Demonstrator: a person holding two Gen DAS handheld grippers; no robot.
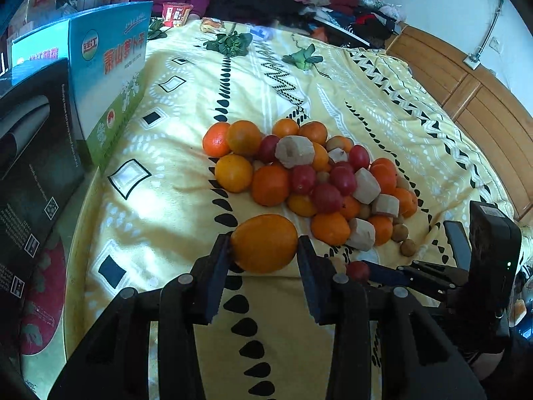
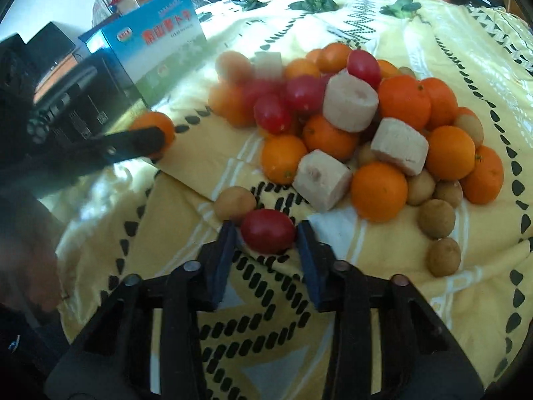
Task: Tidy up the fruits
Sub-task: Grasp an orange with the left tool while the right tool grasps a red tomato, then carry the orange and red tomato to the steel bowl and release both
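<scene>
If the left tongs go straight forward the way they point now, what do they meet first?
The left tongs already hold an orange. Straight ahead, that orange would probably first bump the near edge of the fruit pile, likely another orange; depth is uncertain.

Heaped on yellow bedspread (image 1: 160, 206): oranges (image 1: 269, 185), red tomatoes (image 1: 326, 196), pale cut chunks (image 1: 294, 151), small brown fruits (image 2: 436, 218). One orange (image 1: 264, 242) and one tomato (image 2: 268, 231) set apart, each clamped between fingers.
</scene>
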